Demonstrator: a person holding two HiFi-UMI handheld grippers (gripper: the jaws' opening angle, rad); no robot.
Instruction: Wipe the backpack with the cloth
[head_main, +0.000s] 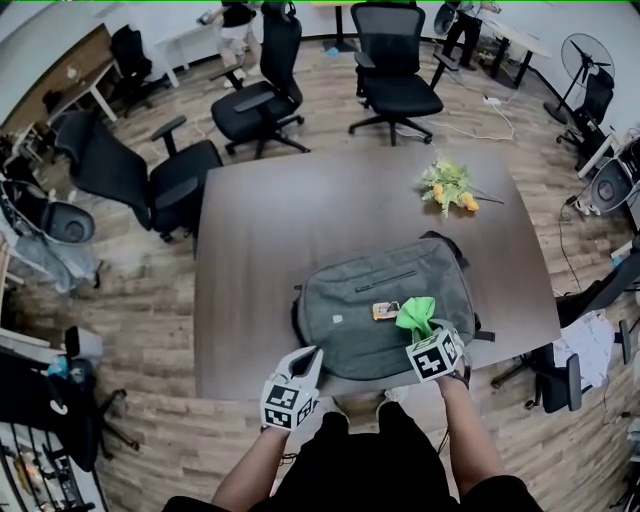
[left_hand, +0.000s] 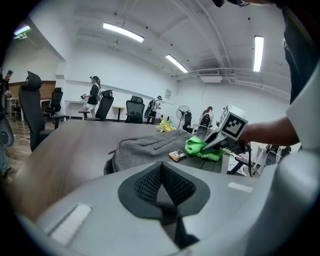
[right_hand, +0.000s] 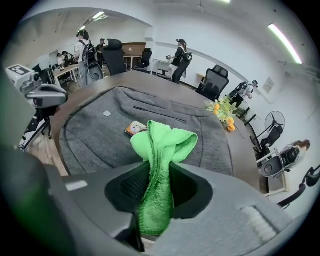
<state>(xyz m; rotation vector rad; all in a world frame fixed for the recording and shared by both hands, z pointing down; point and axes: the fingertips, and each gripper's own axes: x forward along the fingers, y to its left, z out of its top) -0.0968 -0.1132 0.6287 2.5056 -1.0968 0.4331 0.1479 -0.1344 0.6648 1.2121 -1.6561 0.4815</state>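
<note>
Inspection of the work position. The backpack (head_main: 385, 310) lies flat on the near half of the surface (head_main: 270, 220), its front panel up. In the head view its long axis runs roughly from 9 o'clock to 3 o'clock, rising slightly at the 3 o'clock end. A small label or card (head_main: 385, 311) sits on the panel near its middle. The right gripper (head_main: 424, 335) is clamped on the green cloth (head_main: 417, 314), which stands bunched out of the jaws with its free end over the panel's 4 o'clock quarter. From the left gripper view the cloth appears to rest on the fabric, though contact cannot be confirmed. The unwiped panel lies at 11 to 12 o'clock from the right gripper, directly ahead of the jaws. The left gripper (head_main: 305, 362) has its jaws pressed together on nothing. It sits off the backpack's 7 o'clock corner at the surface's near edge, clear of the bag. Assessment: the right gripper is the nearer and the working one, and a stroke along the long axis toward 9 o'clock would cover most of the panel. Yellow flowers (head_main: 448, 186) at 1 o'clock are well apart.
</note>
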